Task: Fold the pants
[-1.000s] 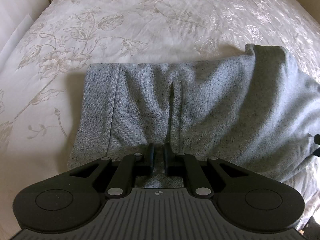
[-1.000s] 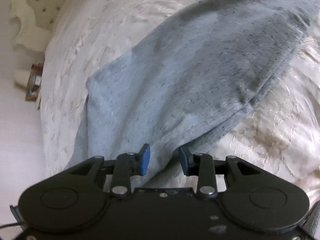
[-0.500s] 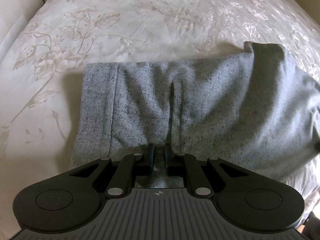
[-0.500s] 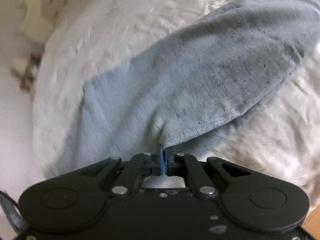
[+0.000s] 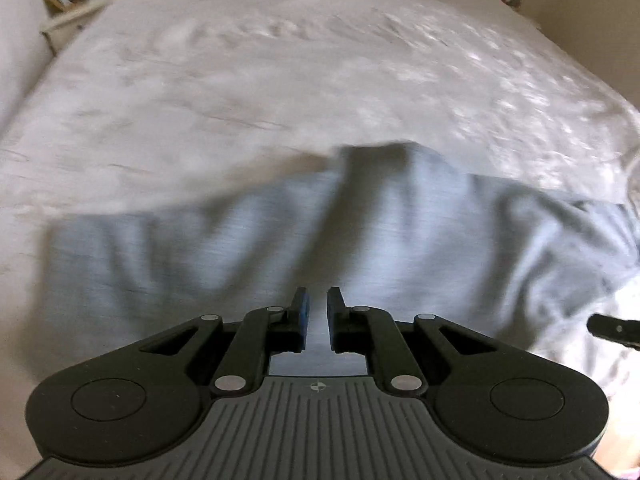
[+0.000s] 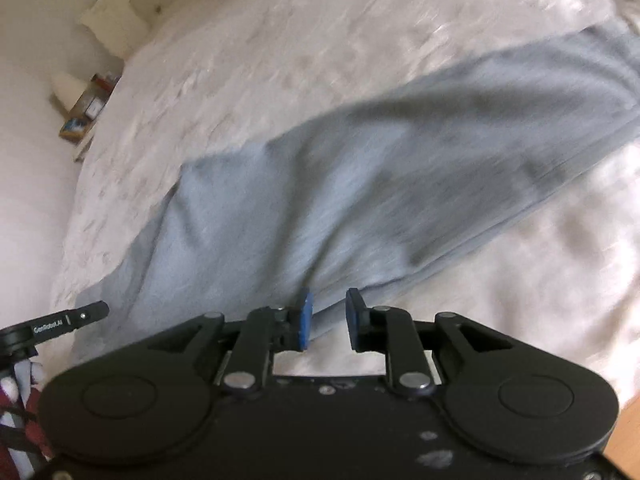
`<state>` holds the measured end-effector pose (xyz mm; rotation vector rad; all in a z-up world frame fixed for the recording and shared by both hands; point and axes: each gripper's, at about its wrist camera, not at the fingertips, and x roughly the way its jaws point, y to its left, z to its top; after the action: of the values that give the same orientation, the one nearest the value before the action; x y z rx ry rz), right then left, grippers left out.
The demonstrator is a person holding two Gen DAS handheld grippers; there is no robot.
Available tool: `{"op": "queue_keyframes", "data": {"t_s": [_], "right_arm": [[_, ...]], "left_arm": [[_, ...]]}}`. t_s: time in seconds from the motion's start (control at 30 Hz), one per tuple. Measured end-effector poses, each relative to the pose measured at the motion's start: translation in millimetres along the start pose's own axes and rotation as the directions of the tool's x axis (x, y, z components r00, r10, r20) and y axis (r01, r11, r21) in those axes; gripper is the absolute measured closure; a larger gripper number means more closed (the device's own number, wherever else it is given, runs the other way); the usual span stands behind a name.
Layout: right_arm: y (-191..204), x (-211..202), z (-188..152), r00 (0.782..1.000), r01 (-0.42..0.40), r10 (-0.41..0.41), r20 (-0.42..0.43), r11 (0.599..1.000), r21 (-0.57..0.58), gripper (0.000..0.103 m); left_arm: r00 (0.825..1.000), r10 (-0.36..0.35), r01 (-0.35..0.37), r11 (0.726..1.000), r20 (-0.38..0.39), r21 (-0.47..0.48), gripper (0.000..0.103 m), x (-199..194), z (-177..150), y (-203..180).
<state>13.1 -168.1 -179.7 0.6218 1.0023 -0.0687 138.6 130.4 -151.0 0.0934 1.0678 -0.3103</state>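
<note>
Left wrist view: the left claw (image 5: 317,312) has pulled back and up from the grey speckled knit pants (image 5: 360,248). A second ago its pads sat at the near hem; now they hover above the cloth, nearly closed, a narrow gap between them and nothing gripped. The pants lie across the cream floral-embroidered bedspread (image 5: 240,80), and a raised fold now peaks on their far edge. The frame is motion-blurred, so the weave does not resolve. The other tool's black tip (image 5: 616,326) shows just right of the pants.

Right wrist view: the right claw (image 6: 328,316) pinched fully half a second ago; its jaws are now opening, with the pants' near edge (image 6: 360,208) lying between and below the blue pads. I cannot tell whether the pads touch it. The fabric is soft, limp and doubled, with a rounded fold along its right edge.

Judgement: both claws appear to have let go, so one fold looks laid and regrasping comes next.
</note>
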Motion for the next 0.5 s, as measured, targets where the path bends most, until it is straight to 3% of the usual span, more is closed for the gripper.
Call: {"op": "queue_keyframes", "data": {"t_s": [0.17, 0.33, 0.5], "right_arm": [[-63, -28, 37, 0.994, 0.096, -0.096, 0.061, 0.995, -0.002, 0.077], [-131, -46, 95, 0.973, 0.197, -0.194, 0.126, 0.98, -0.015, 0.074], [-196, -48, 162, 0.942, 0.302, -0.287, 0.174, 0.951, -0.062, 0.069]], "left_arm": [[0.996, -0.016, 0.014, 0.999, -0.093, -0.029, 0.092, 38, -5, -49], [0.977, 0.057, -0.076, 0.994, -0.206, -0.085, 0.092, 76, -15, -67], [0.963, 0.124, -0.161, 0.977, -0.241, -0.142, 0.092, 90, -13, -71]]}}
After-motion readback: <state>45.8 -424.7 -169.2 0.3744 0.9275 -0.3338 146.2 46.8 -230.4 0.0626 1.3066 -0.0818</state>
